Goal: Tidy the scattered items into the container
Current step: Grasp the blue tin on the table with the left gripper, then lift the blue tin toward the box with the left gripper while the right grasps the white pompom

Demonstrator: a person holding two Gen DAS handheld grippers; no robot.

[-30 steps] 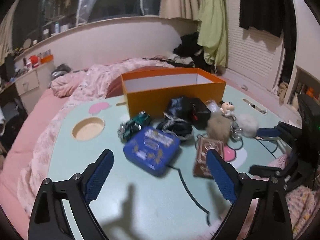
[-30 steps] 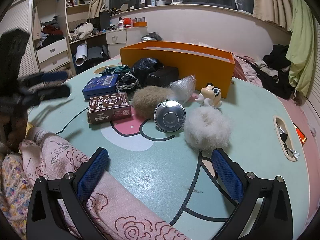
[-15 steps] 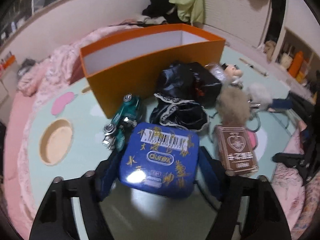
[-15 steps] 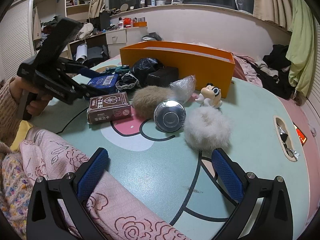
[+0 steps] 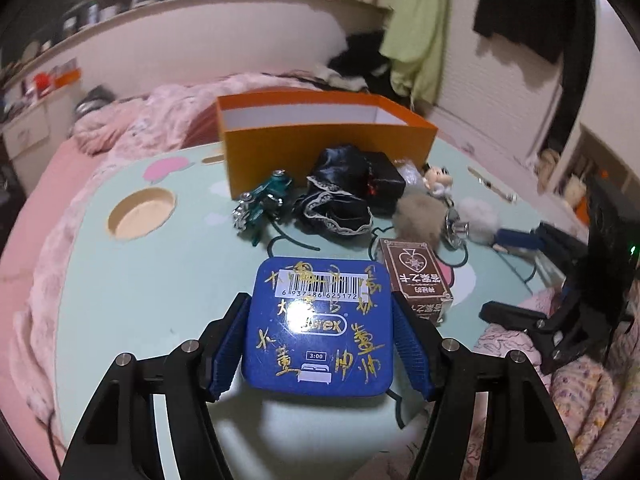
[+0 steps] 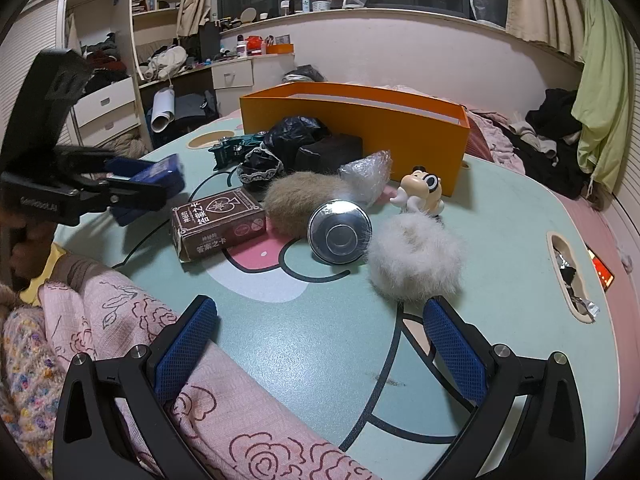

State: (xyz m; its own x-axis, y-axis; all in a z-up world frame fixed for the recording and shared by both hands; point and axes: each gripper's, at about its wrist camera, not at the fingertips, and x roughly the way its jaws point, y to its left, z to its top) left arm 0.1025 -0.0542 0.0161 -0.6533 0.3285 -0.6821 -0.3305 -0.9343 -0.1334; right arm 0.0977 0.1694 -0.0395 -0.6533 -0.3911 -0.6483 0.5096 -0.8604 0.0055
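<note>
My left gripper has a blue tin with gold writing between its jaws, which are closing; both pads press its sides and it hangs tilted just off the table. The right wrist view shows that left gripper and the tin at far left. The orange box stands open at the back. In front of it lie a green toy car, black lace cloth, a brown card box, a brown pompom, a metal lid, a white pompom and a figurine. My right gripper is open and holds nothing.
The mint cartoon table has a round cup hole at left and a slot at right. A pink flowered blanket drapes over its near edge. A black cable runs under the tin. Bed and clothes lie behind.
My left gripper went forward to the blue tin, narrowed onto its sides and lifted it off the table toward me. The right gripper has not moved.
</note>
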